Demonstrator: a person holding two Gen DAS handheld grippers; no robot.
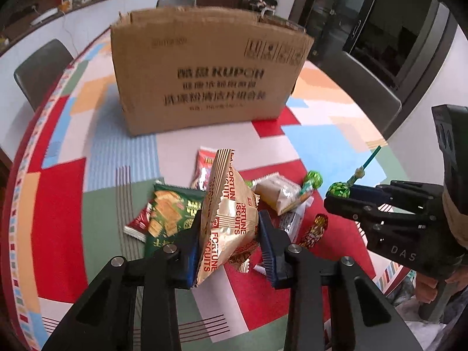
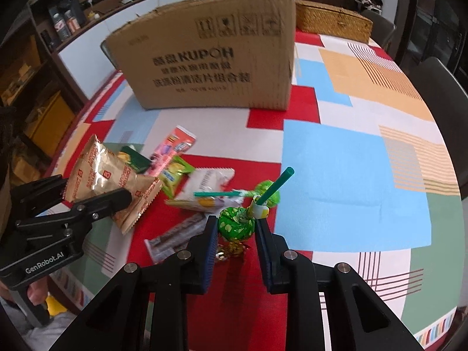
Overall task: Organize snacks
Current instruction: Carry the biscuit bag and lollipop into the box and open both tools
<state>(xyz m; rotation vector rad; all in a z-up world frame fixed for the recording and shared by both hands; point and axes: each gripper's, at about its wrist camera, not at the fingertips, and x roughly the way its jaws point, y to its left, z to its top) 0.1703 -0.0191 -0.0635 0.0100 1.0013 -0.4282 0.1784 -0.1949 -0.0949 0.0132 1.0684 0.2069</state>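
Note:
My left gripper [image 1: 229, 228] is shut on a gold Fortune Biscuits packet [image 1: 228, 210], which stands lifted above the snack pile. From the right wrist view the same packet [image 2: 102, 175] sits in the left gripper [image 2: 96, 193]. My right gripper [image 2: 237, 228] is shut on a green-wrapped lollipop [image 2: 235, 223] whose teal stick [image 2: 276, 185] points up and away; in the left wrist view that lollipop [image 1: 339, 189] shows at the right gripper's tip [image 1: 340, 194]. A brown cardboard box [image 1: 204, 73] stands behind the pile.
On the patchwork tablecloth [image 1: 58, 199] lie a green snack bag [image 1: 169, 213], a cream biscuit pack [image 1: 278, 194], a second green lollipop [image 1: 313, 180], a red-gold candy [image 1: 316, 229] and a pink sachet [image 2: 172, 149]. A wicker basket [image 2: 330, 20] sits behind the box. Grey chairs ring the table.

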